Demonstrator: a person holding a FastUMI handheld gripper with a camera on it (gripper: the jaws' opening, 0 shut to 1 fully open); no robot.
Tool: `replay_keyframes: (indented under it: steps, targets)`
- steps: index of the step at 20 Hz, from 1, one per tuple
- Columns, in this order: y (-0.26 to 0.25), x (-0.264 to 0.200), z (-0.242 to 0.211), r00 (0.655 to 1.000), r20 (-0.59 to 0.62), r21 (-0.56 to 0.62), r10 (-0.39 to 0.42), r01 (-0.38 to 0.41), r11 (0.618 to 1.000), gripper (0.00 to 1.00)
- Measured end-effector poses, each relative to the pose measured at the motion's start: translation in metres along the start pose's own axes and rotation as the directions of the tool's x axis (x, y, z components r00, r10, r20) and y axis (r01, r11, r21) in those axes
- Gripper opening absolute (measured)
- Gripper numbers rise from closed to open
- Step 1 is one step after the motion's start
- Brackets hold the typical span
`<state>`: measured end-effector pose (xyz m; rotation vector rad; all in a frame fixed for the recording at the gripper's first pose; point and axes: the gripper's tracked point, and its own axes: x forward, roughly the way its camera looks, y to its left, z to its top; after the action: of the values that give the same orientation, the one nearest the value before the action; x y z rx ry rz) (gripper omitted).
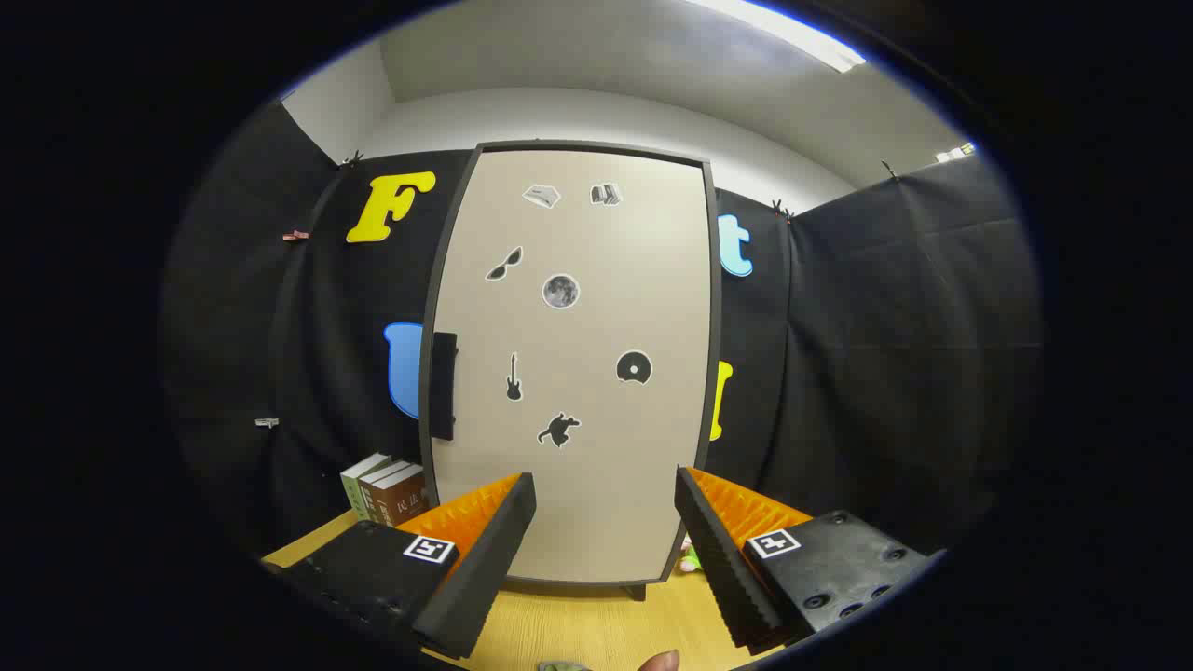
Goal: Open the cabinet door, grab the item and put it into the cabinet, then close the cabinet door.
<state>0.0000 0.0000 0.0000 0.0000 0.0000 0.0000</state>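
Black cloth walls are enclosing a booth with a wooden tabletop [596, 624] underneath. On it a tall cabinet [573, 363] is standing upright, its long axis running vertically and its pale door [596, 485] facing the gripper, closed within a dark frame. Small stickers are dotting the door: sunglasses, a moon, a guitar, a disc and an animal silhouette. A dark handle [442, 385] is sitting on the door's left edge at mid-height. Left of the cabinet's base, a few books [386, 487] are standing upright against the cloth. Just right of the base, a small pink-and-green item [691, 557] is peeking out, mostly hidden behind the right finger. The gripper [604, 499] is hanging in front of the door's lower part, its fingers spread wide apart and holding nothing. At the near edge a fingertip [663, 661] is showing.
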Motion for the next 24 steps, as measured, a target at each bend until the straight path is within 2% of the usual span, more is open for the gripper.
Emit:
replay_keyframes:
  steps: [19, 24]
  targets:
    - [0.014, -0.007, 0.003, 1.000, -0.005, 0.014, 0.017, -0.017, 1.000, 0.98]
    - [0.026, -0.011, 0.007, 0.999, -0.002, 0.019, 0.043, -0.043, 0.999, 0.98]
